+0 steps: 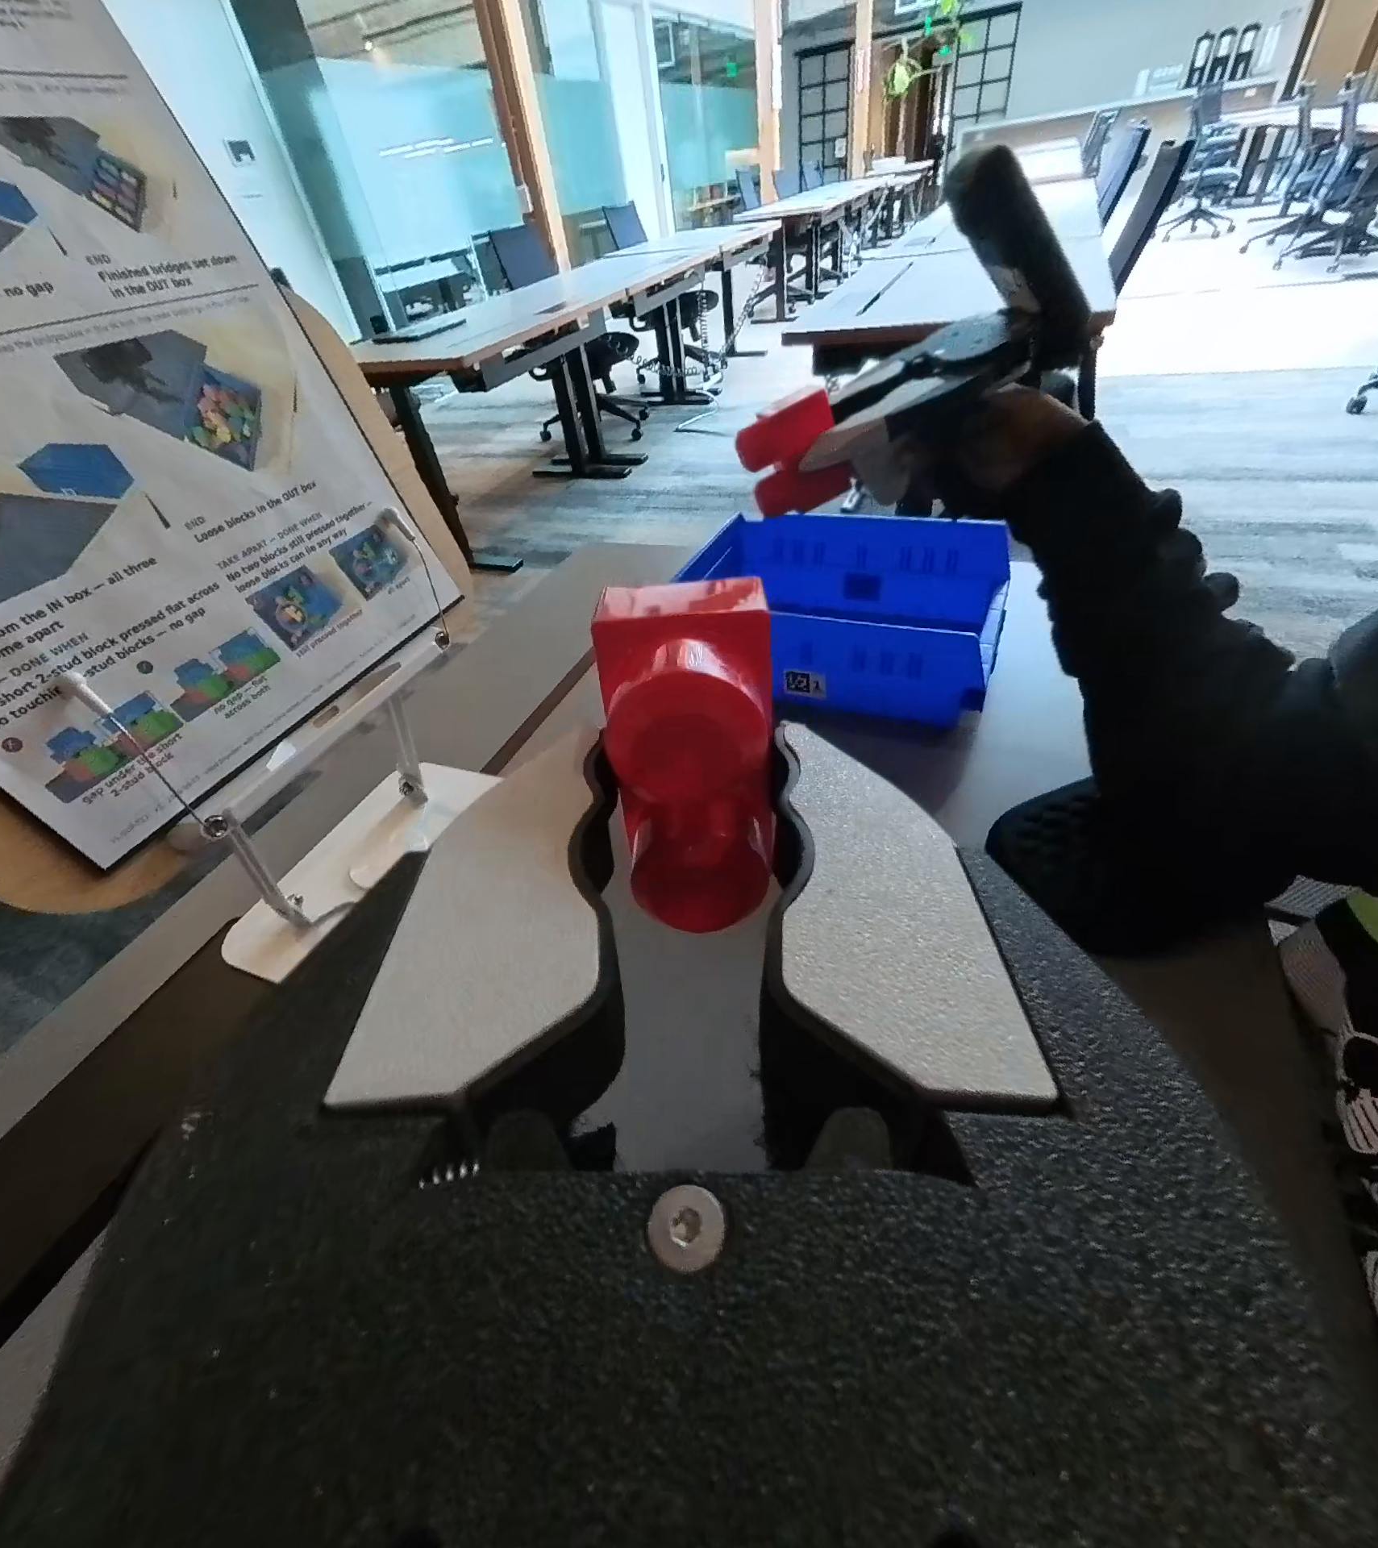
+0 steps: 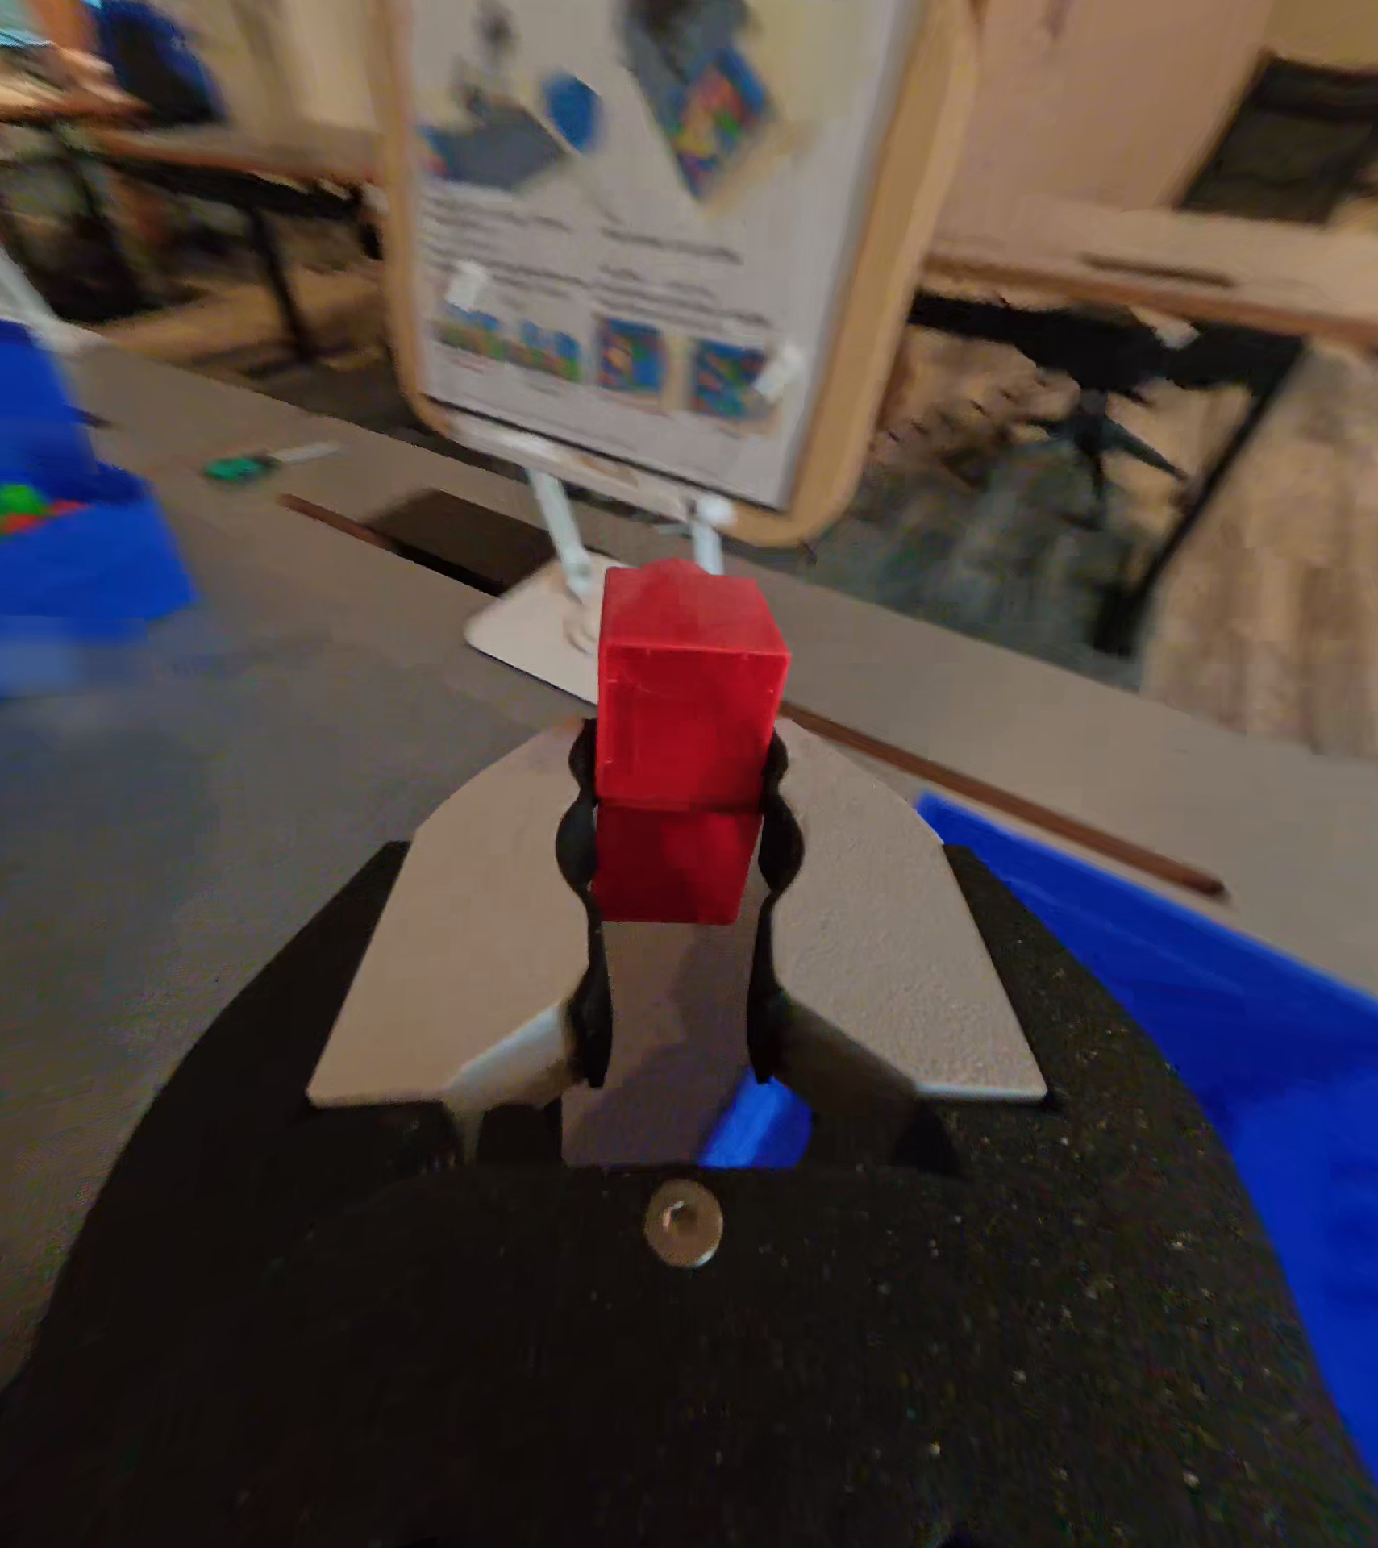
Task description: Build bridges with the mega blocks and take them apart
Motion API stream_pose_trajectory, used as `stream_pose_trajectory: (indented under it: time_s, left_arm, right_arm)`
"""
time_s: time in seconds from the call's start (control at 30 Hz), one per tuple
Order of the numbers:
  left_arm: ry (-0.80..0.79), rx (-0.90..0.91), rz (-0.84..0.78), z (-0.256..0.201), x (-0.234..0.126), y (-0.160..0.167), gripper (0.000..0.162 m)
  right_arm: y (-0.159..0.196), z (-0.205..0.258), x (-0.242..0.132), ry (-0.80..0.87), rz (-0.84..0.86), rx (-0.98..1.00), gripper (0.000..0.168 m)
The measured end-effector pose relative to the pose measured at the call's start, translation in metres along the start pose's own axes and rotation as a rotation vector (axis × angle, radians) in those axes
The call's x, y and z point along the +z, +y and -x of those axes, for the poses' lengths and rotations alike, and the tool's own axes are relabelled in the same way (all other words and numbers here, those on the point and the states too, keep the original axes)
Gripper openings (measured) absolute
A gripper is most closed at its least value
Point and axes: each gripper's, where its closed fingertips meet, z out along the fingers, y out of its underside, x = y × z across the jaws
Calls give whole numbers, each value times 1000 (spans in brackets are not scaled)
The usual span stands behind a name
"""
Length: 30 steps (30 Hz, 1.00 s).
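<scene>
The left gripper (image 1: 689, 804) is closed on a red block (image 1: 681, 720) pinched between its fingertips. The block's long axis runs forward along the fingers, and its two round studs point up and back toward the camera, the nearer stud hanging over the gap between the fingers. Just beyond this block, on the grey table (image 1: 518, 729), sits an empty blue bin (image 1: 878, 645). To the left of the gripper an instruction sheet (image 1: 124, 402) leans on a white stand.

Farther off and up to the right, above the bin, the right gripper (image 1: 819, 444) is held by a black-gloved hand (image 1: 1029, 469) and is clamped on a second red block (image 1: 794, 452), which sticks out to the left past its tips. In the blurred right wrist view that block (image 2: 681, 771) lies lengthwise between the fingers (image 2: 585, 838), flat side up, its far end past the tips. Another blue bin (image 2: 23, 536) holding coloured blocks lies far left.
</scene>
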Motion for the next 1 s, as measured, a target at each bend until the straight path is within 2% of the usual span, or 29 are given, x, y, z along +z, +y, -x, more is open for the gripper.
stream_pose_trajectory:
  time_s: [0.17, 0.4, 0.57, 0.87, 1.0]
  left_arm:
    - [-31, -2, 58, 2, 6, 8, 35]
    - [-48, 13, 99, 2, 10, 12, 35]
    - [-66, 29, 120, 3, 9, 14, 35]
    - [-68, 35, 145, 3, 11, 18, 35]
    - [-71, 35, 145, 4, 10, 19, 35]
  right_arm:
    - [60, -63, -10, 238, 236, 99, 36]
    - [133, -94, 0, 328, 531, 180, 36]
    - [175, -106, 11, 346, 679, 211, 36]
    - [206, -118, 27, 359, 714, 238, 36]
    - [205, -120, 30, 362, 680, 250, 37]
